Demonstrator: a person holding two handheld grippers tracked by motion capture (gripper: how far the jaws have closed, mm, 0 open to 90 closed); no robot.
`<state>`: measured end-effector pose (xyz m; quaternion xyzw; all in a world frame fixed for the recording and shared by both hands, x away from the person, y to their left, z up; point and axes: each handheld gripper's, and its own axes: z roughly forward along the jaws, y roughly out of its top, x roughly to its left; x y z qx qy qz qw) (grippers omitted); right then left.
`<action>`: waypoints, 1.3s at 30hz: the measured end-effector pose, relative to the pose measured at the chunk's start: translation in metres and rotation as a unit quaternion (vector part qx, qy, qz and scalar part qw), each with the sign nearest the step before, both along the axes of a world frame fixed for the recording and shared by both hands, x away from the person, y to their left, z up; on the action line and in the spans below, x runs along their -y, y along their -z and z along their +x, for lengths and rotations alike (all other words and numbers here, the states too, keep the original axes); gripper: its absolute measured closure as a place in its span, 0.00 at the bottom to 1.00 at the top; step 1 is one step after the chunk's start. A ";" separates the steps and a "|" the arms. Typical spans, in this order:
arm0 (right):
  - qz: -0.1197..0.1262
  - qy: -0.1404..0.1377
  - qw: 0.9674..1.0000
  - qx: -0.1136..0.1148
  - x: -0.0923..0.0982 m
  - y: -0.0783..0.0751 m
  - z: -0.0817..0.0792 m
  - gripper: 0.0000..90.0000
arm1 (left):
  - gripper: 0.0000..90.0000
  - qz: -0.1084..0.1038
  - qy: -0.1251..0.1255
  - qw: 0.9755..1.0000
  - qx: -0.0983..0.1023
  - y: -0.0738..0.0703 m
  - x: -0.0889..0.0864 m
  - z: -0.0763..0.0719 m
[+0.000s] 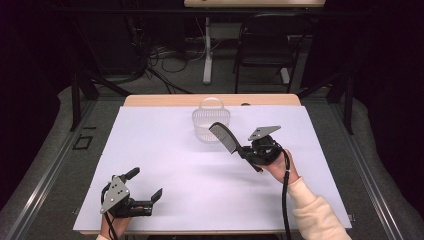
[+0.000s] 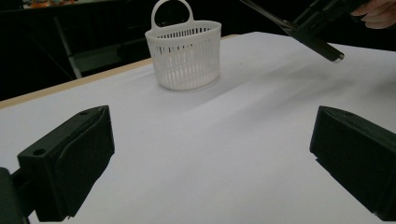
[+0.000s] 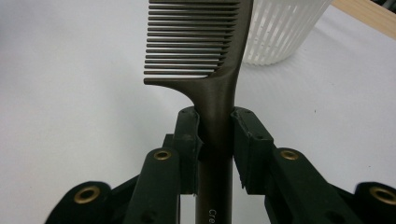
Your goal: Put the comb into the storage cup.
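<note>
The jaws of the right gripper (image 3: 215, 135) were clamped on the handle of a dark comb (image 3: 212, 60), one pad pressing each side just below where the teeth began. In the right gripper view the comb stood up between them, its teeth pointing left and its spine on the right, with the handle running down out of the picture. In the high view the right gripper (image 1: 243, 151) hung above the table (image 1: 150, 150) at right of centre, held by a hand in a pale sleeve (image 1: 315, 210), and the comb (image 1: 223, 137) slanted up and to the left from it, clear of the surface.

Just beyond the comb's tip stood a white slotted basket (image 1: 210, 123) with a loop handle, upright near the far middle of the table; as far as could be seen it held nothing. The comb's far end lay close to the basket's near rim but not inside it.

The left gripper (image 1: 145, 187) rested low at the near left, well apart from both, its jaws spread wide with nothing between them; its own view looked across bare table to the basket (image 2: 184, 53).

Judging by this, picking up the comb was done and the carry was nearly over; what remained was to bring the comb over the rim, lower it in and let go
</note>
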<state>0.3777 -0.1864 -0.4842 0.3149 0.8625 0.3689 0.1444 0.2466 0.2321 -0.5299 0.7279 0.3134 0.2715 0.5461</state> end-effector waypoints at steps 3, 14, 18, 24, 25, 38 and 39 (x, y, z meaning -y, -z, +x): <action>0.001 0.002 1.000 0.004 0.000 -0.001 0.000 0.81 | 0.00 0.000 0.000 1.000 0.001 0.000 0.000 -0.001; 0.010 0.013 1.000 0.014 0.006 -0.004 0.001 0.81 | 0.00 0.001 0.001 1.000 0.002 0.000 0.001 -0.001; 0.013 0.015 1.000 0.019 0.007 -0.005 0.002 0.81 | 0.00 -0.001 0.000 1.000 0.001 0.000 0.000 -0.001; 0.017 0.020 0.999 0.022 0.009 -0.007 0.002 0.81 | 0.00 -0.001 0.001 1.000 0.001 0.000 0.001 0.000; 0.016 0.020 0.999 0.022 0.010 -0.007 0.002 0.81 | 0.00 -0.001 0.001 1.000 0.001 0.000 0.000 0.000; 0.026 0.032 0.999 0.034 0.019 -0.013 0.004 0.81 | 0.00 0.000 0.001 1.000 0.001 0.000 0.001 0.000; 0.027 0.035 0.998 0.034 0.019 -0.013 0.004 0.81 | 0.00 0.000 0.001 1.000 0.001 0.000 0.001 0.000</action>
